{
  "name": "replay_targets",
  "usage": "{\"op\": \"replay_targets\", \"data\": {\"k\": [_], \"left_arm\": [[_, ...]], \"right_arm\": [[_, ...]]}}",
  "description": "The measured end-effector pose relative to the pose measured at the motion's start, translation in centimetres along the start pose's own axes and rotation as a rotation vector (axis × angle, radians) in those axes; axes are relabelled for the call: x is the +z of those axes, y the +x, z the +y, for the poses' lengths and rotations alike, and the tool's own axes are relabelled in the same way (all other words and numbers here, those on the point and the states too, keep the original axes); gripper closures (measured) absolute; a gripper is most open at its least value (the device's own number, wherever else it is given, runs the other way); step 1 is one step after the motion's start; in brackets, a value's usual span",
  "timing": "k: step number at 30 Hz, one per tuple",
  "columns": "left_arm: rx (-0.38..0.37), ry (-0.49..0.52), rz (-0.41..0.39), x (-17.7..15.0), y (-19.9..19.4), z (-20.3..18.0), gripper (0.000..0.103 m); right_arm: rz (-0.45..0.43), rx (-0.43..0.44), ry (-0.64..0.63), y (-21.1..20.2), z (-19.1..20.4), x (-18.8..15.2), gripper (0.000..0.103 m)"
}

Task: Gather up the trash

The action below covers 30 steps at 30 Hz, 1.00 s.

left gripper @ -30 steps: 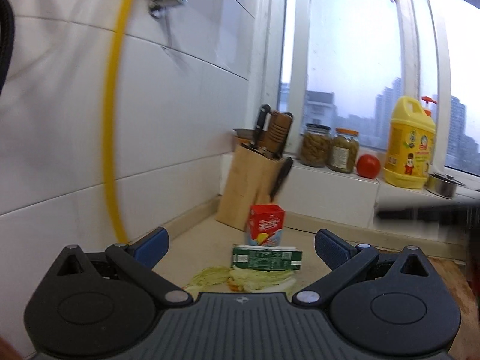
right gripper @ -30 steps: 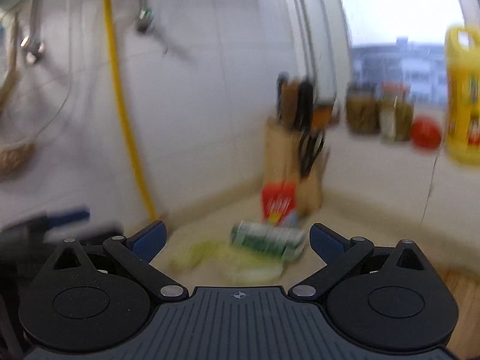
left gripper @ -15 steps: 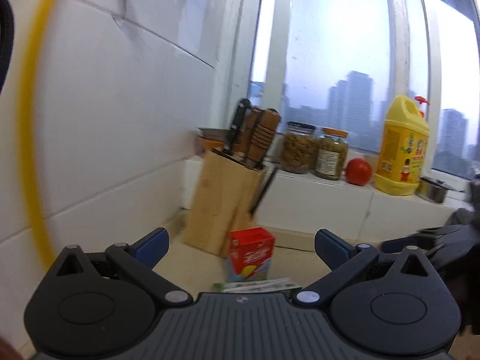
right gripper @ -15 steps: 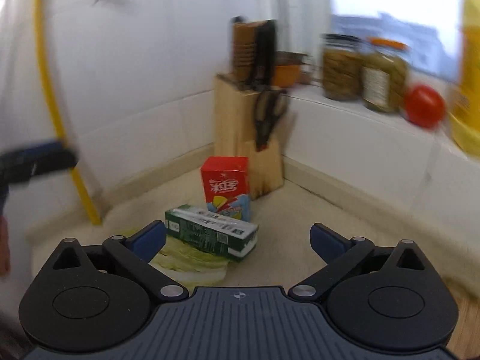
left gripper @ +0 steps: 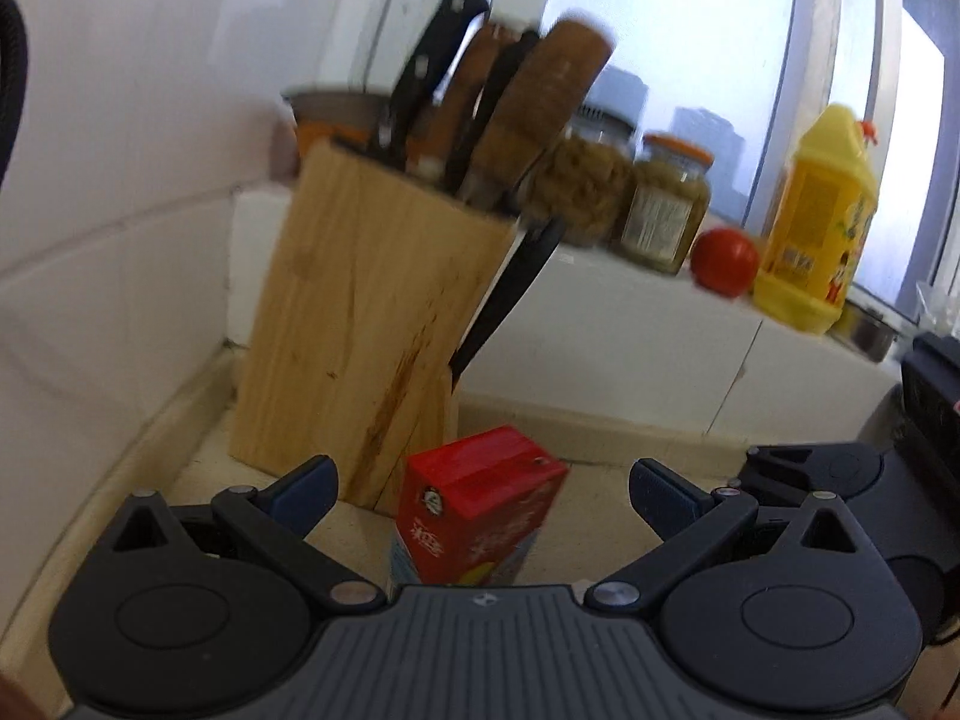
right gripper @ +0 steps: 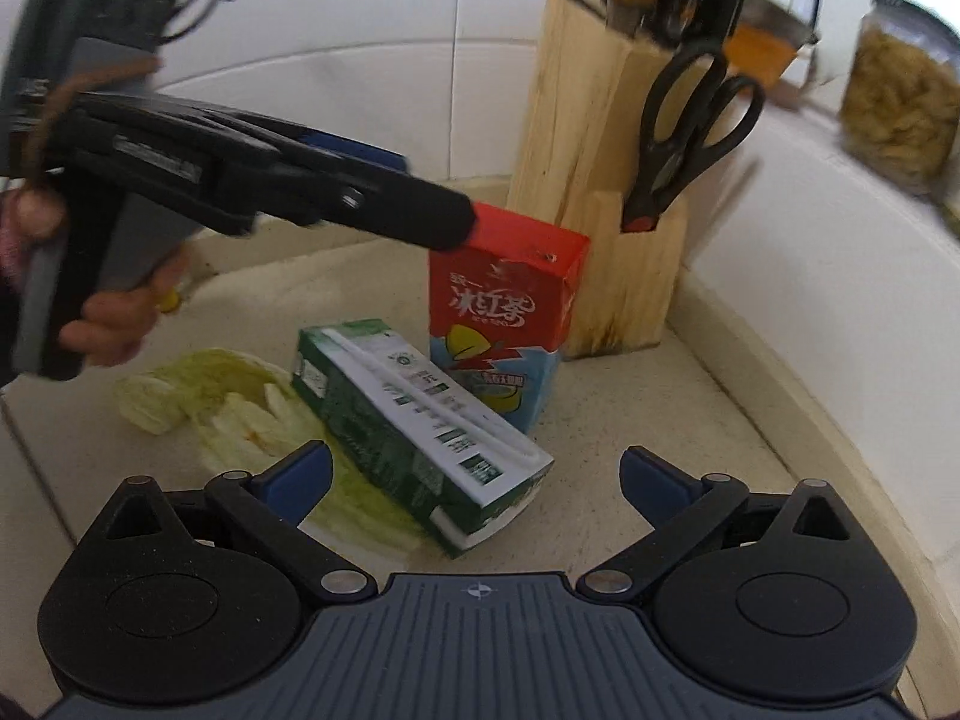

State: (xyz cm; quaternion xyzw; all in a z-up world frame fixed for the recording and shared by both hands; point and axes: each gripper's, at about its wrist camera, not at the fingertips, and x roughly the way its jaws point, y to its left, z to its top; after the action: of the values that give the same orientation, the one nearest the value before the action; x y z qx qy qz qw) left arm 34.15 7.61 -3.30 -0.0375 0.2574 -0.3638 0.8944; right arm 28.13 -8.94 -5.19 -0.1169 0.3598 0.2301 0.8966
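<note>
A red drink carton (left gripper: 474,510) (right gripper: 504,312) stands upright on the beige counter, just in front of a wooden knife block. My left gripper (left gripper: 483,495) is open, its fingers on either side of the carton's top without touching it. In the right wrist view the left gripper (right gripper: 414,192) comes in from the left, held by a hand (right gripper: 114,324). A green and white carton (right gripper: 414,426) lies on its side on cabbage leaves (right gripper: 228,402). My right gripper (right gripper: 474,474) is open, low over the green carton's near end.
The knife block (left gripper: 360,348) (right gripper: 594,168) holds knives and black scissors (right gripper: 690,138). Jars (left gripper: 666,210), a tomato (left gripper: 723,261) and a yellow bottle (left gripper: 816,240) stand on the window sill. White tiled walls close the corner on the left and behind.
Both grippers have moved forward into the corner. The left one has closed in on the red carton, and the right one has dropped towards the green carton.
</note>
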Motion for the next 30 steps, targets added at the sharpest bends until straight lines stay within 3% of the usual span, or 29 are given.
{"op": "replay_targets", "data": {"k": [6,10,11,12,14,15,18,23,30], "left_arm": [[-0.126,-0.005,0.080,-0.1,4.1,1.3,0.000],[-0.137,-0.002,0.148,-0.6,6.8,1.7,0.005],[-0.139,-0.012,0.167,-0.8,7.3,1.8,0.011],[-0.141,-0.024,0.186,-1.0,7.6,2.0,0.027],[-0.114,-0.027,0.200,-1.2,7.5,1.9,0.040],[-0.111,-0.025,0.208,-1.2,7.4,1.8,0.058],[-0.124,-0.054,0.214,-0.9,6.7,1.7,0.062],[-0.160,-0.083,0.170,-0.3,4.3,0.6,0.064],[-0.198,-0.110,0.166,-1.3,2.9,-0.8,0.065]], "right_arm": [[0.031,0.136,0.038,3.8,-1.9,0.5,0.000],[0.055,0.189,0.100,6.0,-2.8,0.3,0.003],[0.064,0.202,0.130,6.3,-3.0,0.2,0.008],[0.075,0.212,0.159,6.6,-3.2,0.1,0.010],[0.083,0.182,0.154,6.1,-2.7,0.0,0.017],[0.099,0.171,0.163,5.8,-2.4,0.0,0.019],[0.129,0.188,0.229,4.7,-2.4,-0.3,0.028],[0.089,0.195,0.338,1.5,-2.4,-1.7,0.036],[0.074,0.115,0.446,-2.1,-2.6,-5.7,0.039]]}}
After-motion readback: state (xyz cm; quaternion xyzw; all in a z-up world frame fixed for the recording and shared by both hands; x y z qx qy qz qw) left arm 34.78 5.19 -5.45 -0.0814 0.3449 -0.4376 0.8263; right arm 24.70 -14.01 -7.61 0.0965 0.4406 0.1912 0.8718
